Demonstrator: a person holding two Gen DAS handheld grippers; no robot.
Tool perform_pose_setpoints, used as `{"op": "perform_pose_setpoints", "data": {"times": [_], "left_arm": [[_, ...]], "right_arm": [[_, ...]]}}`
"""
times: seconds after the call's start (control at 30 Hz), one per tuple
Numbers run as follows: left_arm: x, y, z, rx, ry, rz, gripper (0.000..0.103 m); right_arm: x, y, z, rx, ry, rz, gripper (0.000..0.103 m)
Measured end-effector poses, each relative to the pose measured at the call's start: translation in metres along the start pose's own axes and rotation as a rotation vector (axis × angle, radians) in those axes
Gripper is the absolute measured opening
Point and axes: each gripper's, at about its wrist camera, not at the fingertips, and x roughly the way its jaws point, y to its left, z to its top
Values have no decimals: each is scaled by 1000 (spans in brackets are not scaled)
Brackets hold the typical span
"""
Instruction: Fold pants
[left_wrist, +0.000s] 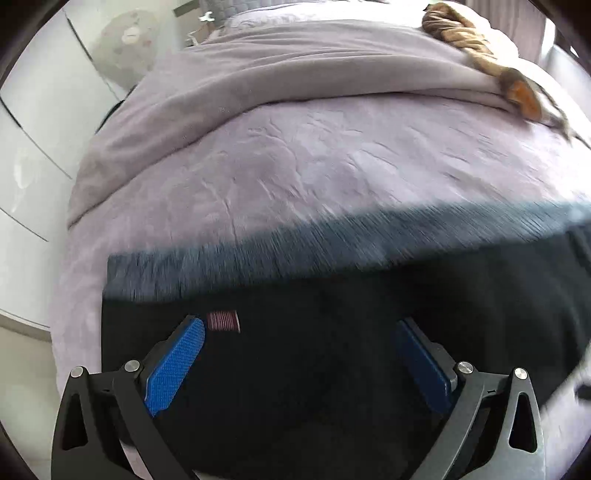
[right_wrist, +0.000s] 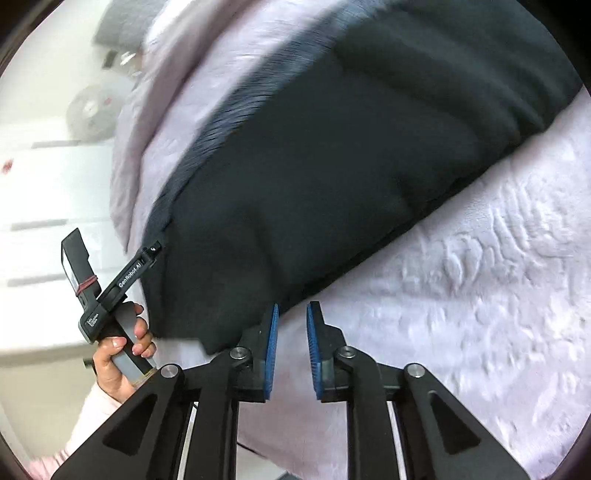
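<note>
Dark pants (left_wrist: 314, 332) lie on a lilac bedspread (left_wrist: 295, 158), their far edge blurred. A small pink label (left_wrist: 223, 320) shows on them. My left gripper (left_wrist: 299, 332) is wide open just above the pants, empty. In the right wrist view the pants (right_wrist: 332, 166) stretch from the lower left to the upper right. My right gripper (right_wrist: 292, 314) is open with a narrow gap, empty, at the near edge of the pants over the bedspread (right_wrist: 480, 295). The left gripper's body (right_wrist: 118, 280), held by a hand, is at the pants' left end.
A folded lilac blanket (left_wrist: 295, 66) lies across the far bed. A brown plush toy (left_wrist: 480, 48) lies at the far right. A white fan (left_wrist: 125, 40) and white cabinets (left_wrist: 33, 129) stand left of the bed.
</note>
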Motion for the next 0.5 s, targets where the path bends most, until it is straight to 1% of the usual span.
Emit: {"op": "perform_pose_setpoints", "data": {"times": [0.03,0.07,0.1,0.17,0.2,0.23,0.27,0.3,0.33,0.37,0.43,0.47,0.5], "left_arm": [[-9,-7,-10,24,-4,-21,103],[-14,-15,-17,48,-11,-30,103],[-20,-24,-25,83,-18,-33,103],[-17,-43,-42,146,-14,-10,103],[-9,-51,-52,179,12,21,103],[0,-53,-60,194,30,41,103],[8,-53,-68,179,33,47,103],[10,-49,-73,157,31,36,103],[12,-43,-74,136,34,22,103],[11,-38,-73,124,43,20,103],[7,-31,-68,118,72,34,103],[1,-27,-63,109,87,30,103],[-5,-24,-59,96,83,13,103]], "right_arm": [[-4,6,-2,-35,-6,-4,19],[-6,21,-2,-107,-24,-29,19],[-7,27,-2,-144,-34,-43,19],[1,46,5,-223,-60,-86,21],[8,53,10,-258,-66,-110,24],[12,56,12,-278,-68,-131,26],[21,58,14,-315,-68,-186,28],[33,53,16,-333,-40,-243,28],[37,47,13,-324,-20,-246,28],[40,38,13,-298,-11,-224,28],[30,30,11,-273,-13,-182,28],[24,27,9,-270,-5,-189,28],[14,25,7,-268,-6,-189,28]]}}
